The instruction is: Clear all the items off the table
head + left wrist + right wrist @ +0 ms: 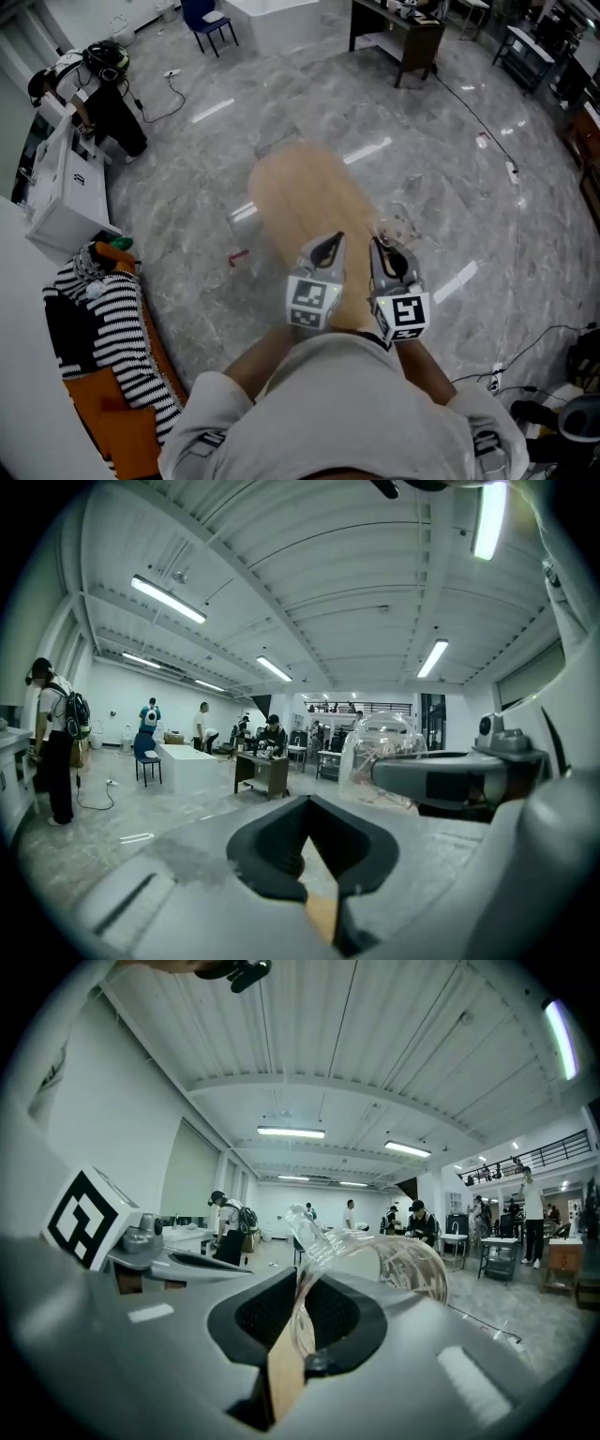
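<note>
Both grippers are held close together over the near end of a bare wooden table point(302, 199). My right gripper point(386, 247) is shut on a crumpled clear plastic container point(401, 225), which sticks out past its jaws. In the right gripper view the clear plastic container point(394, 1258) curls up from between the jaws of the right gripper point(298, 1327). My left gripper point(328, 244) is shut with nothing in it. In the left gripper view, the left gripper point(314, 857) has its jaws together, and the clear plastic container point(380, 747) shows to the right.
Grey marble floor surrounds the table. A small red item point(238, 255) lies on the floor to the left. Striped clothing point(105, 323) lies on an orange surface at the lower left, beside a white cabinet point(61, 187). A dark desk point(398, 33) and cables are farther off.
</note>
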Demonstrator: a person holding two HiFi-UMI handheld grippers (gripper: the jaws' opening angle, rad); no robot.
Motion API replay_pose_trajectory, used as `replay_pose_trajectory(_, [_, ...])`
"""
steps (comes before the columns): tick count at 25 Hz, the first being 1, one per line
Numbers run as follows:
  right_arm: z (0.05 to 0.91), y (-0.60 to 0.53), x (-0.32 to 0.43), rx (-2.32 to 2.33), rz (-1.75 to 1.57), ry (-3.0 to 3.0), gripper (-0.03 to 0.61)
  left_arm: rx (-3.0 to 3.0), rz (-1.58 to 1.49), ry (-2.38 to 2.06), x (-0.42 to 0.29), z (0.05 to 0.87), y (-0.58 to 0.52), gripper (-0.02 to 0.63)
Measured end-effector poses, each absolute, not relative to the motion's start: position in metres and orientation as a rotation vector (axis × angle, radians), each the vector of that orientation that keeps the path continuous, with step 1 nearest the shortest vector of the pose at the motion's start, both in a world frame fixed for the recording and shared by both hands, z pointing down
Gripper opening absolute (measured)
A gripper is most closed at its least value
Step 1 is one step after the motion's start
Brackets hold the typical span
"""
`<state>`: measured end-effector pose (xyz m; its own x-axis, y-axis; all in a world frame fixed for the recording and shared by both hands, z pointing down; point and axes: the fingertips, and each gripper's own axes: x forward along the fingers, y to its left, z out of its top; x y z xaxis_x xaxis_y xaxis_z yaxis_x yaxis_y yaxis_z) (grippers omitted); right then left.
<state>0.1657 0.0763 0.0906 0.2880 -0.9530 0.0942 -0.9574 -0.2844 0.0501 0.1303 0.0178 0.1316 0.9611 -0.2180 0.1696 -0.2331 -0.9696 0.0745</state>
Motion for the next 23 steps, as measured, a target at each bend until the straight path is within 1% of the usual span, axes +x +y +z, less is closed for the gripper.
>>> replay_pose_trajectory(13, [0.088,0.076,0.151,2.360,-0.042,-1.736,0.035,3.018,0.223,-0.329,0.121,0.129,0.022,0.021])
replay_pose_trajectory(23, [0.092,0.076,0.140,2.353,-0.039,-1.759,0.035,3.014,0.237,-0.317,0.114,0.136,0.024,0.021])
